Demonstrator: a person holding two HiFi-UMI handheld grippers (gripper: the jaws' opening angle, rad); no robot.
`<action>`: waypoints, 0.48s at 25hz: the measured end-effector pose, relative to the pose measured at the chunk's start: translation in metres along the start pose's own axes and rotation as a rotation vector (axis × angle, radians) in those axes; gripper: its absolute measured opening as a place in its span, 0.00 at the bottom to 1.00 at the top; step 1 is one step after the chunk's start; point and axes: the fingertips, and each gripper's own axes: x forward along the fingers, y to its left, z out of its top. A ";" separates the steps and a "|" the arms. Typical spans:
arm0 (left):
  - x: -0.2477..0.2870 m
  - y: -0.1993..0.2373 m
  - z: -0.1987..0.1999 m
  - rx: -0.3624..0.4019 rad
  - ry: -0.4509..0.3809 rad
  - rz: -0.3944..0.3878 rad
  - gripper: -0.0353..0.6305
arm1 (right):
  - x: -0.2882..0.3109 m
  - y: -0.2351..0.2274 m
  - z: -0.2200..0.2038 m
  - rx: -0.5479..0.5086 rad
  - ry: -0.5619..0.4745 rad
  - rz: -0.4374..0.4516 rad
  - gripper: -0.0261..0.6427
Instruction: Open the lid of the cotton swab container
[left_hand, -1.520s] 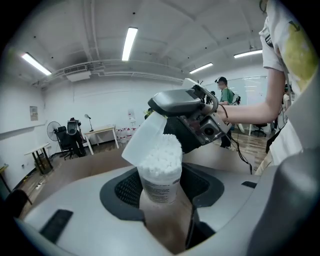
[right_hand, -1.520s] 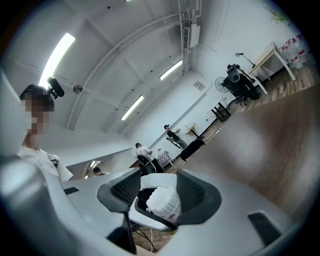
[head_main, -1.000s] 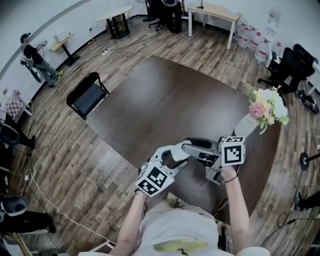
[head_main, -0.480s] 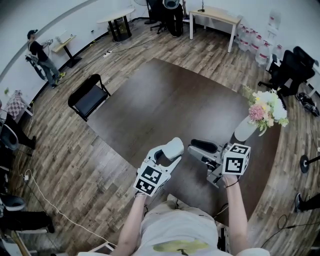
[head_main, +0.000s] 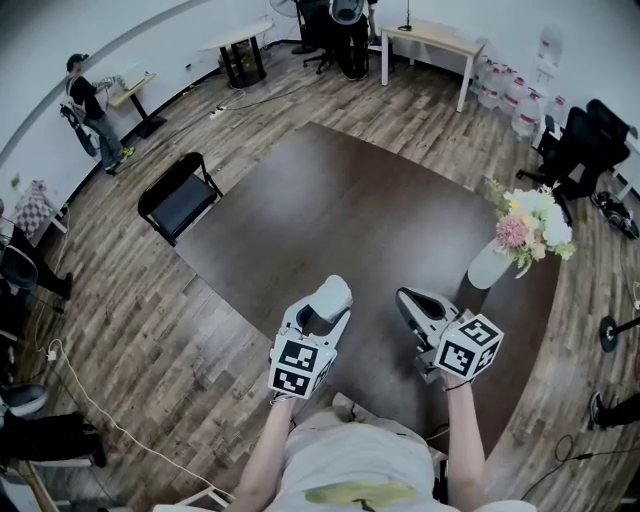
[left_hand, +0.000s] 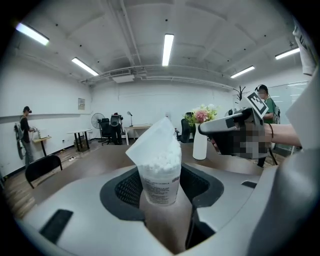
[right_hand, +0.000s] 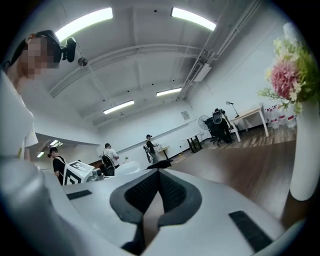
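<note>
The cotton swab container (left_hand: 159, 175) is a clear cup full of white swabs. It stands between the jaws of my left gripper (left_hand: 161, 192), which is shut on its sides. Its white lid (left_hand: 154, 139) is flipped up and tilts to the left. From the head view the container (head_main: 331, 294) is held low over the near edge of the table. My right gripper (head_main: 407, 297) is apart from it on the right. Its jaws have just been closing and now meet with nothing between them (right_hand: 157, 186).
The brown table (head_main: 340, 200) stretches ahead. A white vase (head_main: 489, 263) with flowers (head_main: 535, 222) stands at its right edge, close beside my right gripper. A black chair (head_main: 178, 193) stands off the table's left. People stand by the far wall.
My right gripper has drawn back to the right, away from the container, and its jaws have gone from wide to shut. My left gripper has turned slightly with the container in it.
</note>
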 end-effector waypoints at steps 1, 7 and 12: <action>-0.001 0.001 -0.001 -0.003 0.000 0.005 0.41 | -0.002 -0.003 -0.001 -0.009 -0.010 -0.022 0.07; -0.004 0.003 -0.005 -0.017 0.001 0.024 0.41 | -0.016 -0.018 -0.001 -0.047 -0.078 -0.123 0.07; -0.008 0.009 -0.004 -0.028 -0.004 0.044 0.41 | -0.021 -0.024 0.000 -0.083 -0.112 -0.182 0.07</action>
